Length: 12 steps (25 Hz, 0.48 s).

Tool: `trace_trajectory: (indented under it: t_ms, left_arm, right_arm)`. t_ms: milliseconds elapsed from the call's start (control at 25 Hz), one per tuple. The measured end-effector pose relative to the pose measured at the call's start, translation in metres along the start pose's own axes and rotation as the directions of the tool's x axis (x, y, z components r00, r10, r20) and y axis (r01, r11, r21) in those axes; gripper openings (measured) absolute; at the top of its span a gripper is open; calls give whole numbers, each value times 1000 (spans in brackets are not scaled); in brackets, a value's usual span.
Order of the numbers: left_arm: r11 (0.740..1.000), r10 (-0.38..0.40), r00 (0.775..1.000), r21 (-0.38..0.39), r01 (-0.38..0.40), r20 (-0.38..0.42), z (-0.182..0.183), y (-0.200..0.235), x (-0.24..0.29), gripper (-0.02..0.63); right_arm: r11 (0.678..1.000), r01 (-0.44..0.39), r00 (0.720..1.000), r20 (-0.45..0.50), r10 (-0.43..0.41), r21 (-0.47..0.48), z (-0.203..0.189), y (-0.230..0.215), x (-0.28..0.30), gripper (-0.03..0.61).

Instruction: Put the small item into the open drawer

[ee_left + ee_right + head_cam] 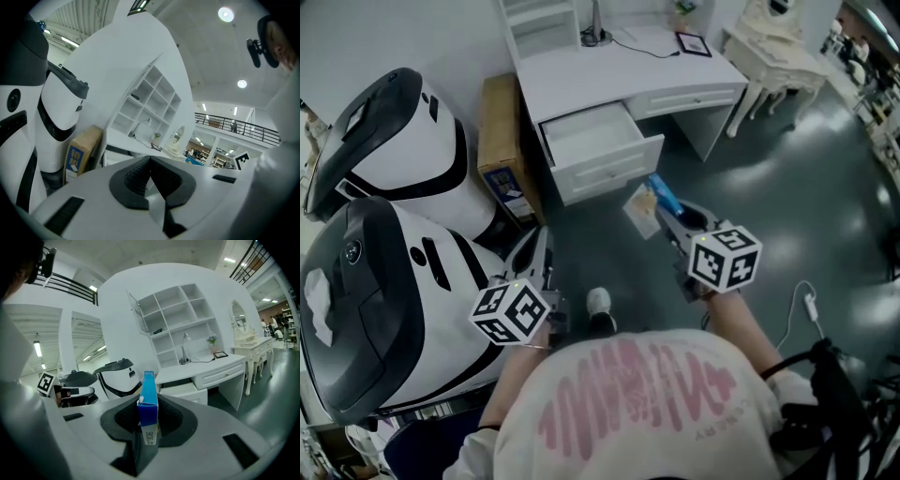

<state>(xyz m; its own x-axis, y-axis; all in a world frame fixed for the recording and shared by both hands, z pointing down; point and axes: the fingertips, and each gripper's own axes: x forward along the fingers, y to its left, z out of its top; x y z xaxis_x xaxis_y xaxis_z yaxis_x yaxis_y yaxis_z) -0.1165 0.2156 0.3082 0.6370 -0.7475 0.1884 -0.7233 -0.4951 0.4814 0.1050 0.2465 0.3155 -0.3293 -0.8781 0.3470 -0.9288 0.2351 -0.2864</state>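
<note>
The right claw is clamped on the small blue box, well short of the open drawer under the white tabletop farther off. The box is pinched low and stands tall, so it could tip, slip or catch the drawer front and drop to the floor. The head view shows the drawer's bare inside. The right gripper view shows the grip on the box. The left claw is closed and empty.
</note>
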Motion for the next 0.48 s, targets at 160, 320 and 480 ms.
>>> trace_trajectory:
  t_ms: [160, 320, 480]
  left_arm:
    - [1000, -20, 1000, -2, 20, 6, 29, 18, 35, 29]
    - [999, -44, 999, 5, 44, 13, 54, 35, 68, 29]
    - [999, -49, 999, 7, 49, 14, 74, 57, 98, 29]
  right_arm:
    - [1000, 8, 1000, 7, -8, -7, 28, -7, 38, 91]
    - [1000, 17, 1000, 9, -17, -13, 51, -14, 74, 91]
    - [1000, 21, 1000, 13, -21, -15, 67, -21, 111, 91]
